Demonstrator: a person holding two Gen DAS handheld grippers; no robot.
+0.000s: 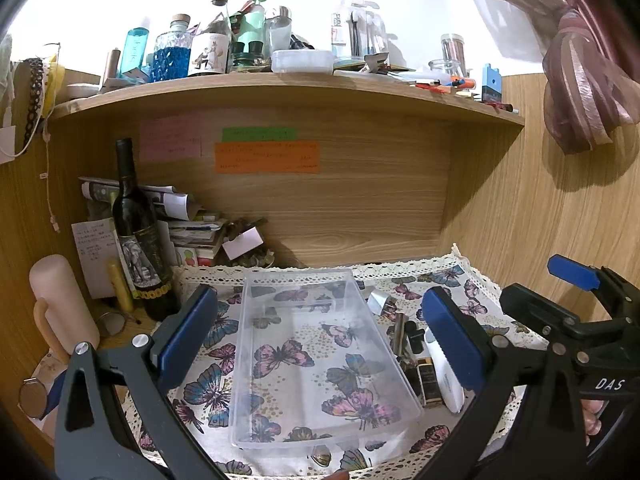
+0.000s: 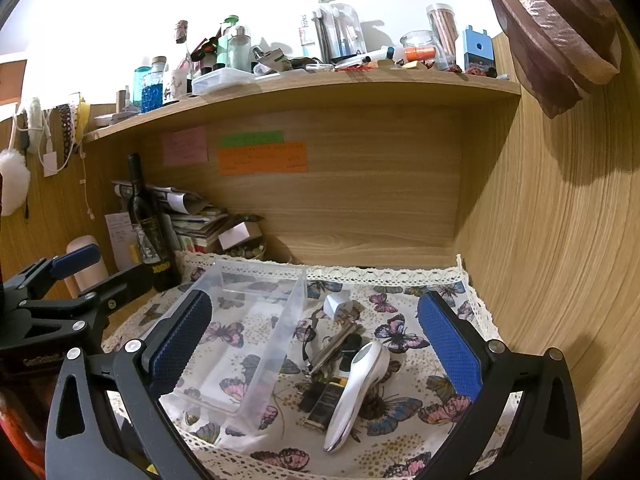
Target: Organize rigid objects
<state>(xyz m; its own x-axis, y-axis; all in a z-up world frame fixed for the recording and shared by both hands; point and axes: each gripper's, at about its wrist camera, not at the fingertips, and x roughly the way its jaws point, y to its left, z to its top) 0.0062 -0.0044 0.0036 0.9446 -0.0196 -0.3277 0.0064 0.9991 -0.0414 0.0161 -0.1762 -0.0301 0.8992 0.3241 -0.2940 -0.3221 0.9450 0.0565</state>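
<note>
A clear plastic tray lies empty on the butterfly cloth; it also shows in the right wrist view. To its right lies a small pile: a white-silver handheld device, a black-and-gold tube, a metal clip and a silver cap. The same device shows in the left wrist view. My left gripper is open over the tray. My right gripper is open above the pile, and also shows in the left wrist view.
A dark wine bottle, stacked papers and a pink cylinder stand at the left. A wooden shelf above carries several bottles and boxes. A wood wall closes the right side. A curtain hangs upper right.
</note>
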